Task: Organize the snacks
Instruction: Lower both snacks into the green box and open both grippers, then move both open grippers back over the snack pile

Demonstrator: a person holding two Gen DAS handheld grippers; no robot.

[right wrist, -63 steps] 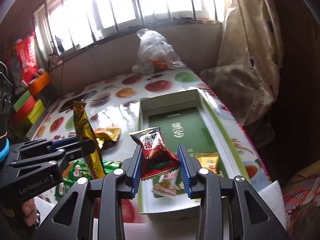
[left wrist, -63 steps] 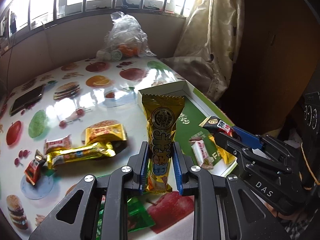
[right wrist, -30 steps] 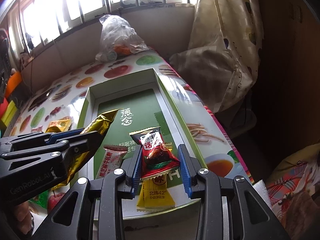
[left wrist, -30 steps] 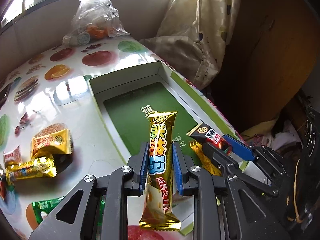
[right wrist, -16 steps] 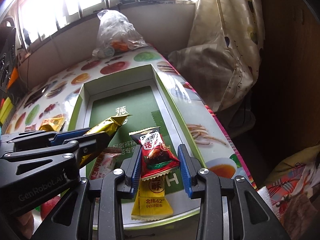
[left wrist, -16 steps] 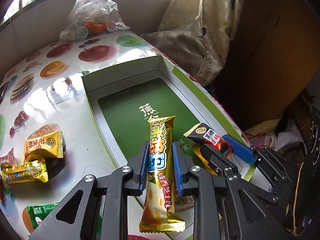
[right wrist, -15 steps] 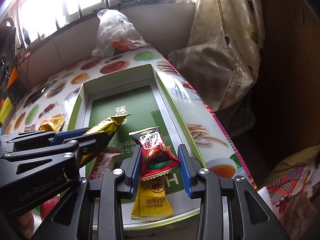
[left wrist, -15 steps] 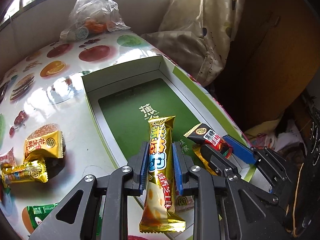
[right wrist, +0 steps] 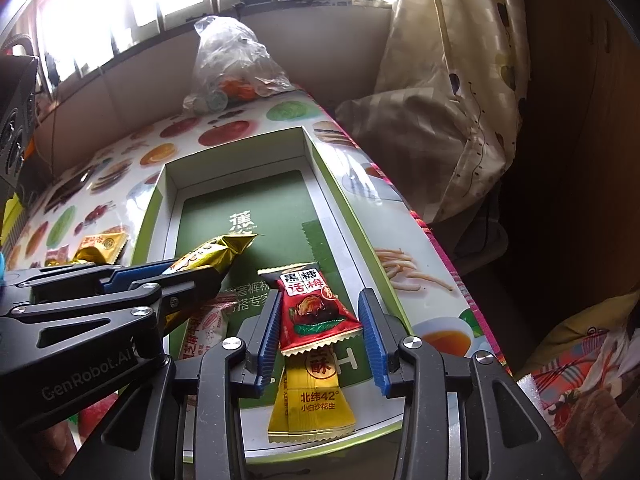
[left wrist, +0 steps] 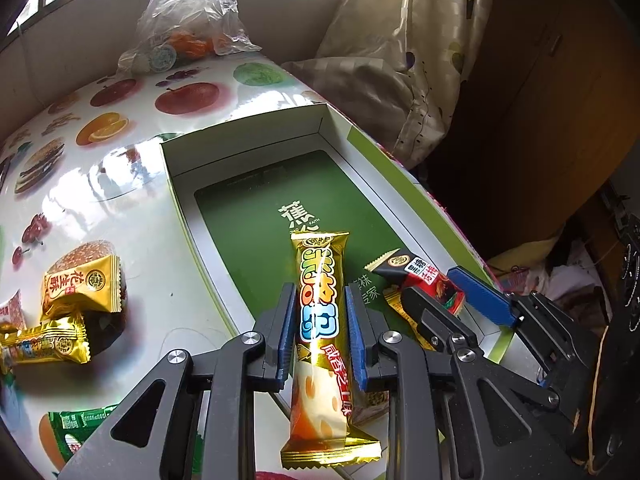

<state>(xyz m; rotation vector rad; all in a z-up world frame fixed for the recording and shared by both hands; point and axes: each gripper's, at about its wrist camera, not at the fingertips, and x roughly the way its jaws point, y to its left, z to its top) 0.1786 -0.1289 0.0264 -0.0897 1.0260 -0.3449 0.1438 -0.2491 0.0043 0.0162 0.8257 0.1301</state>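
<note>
Snacks over green box (left wrist: 352, 136) on tabletop (left wrist: 120, 208). Left hand-held gripper (left wrist: 320, 320) is clamped on gold snack bar (left wrist: 320, 300), pointing toward 12 o'clock. Right hand-held gripper (right wrist: 320, 320) looks slightly parted, red candy packet (right wrist: 310, 308) between its pads; grip unclear. Yellow packet (right wrist: 314, 400) lies in box at 6 o'clock.

I see the box's (right wrist: 316, 160) far half bare green floor — its near end crowded by a yellow packet (right wrist: 312, 404) and a white-red wrapper (right wrist: 208, 332).

The left gripper (right wrist: 208, 276) hides most of a pink-white packet (right wrist: 208, 330) in the box (right wrist: 340, 220).
</note>
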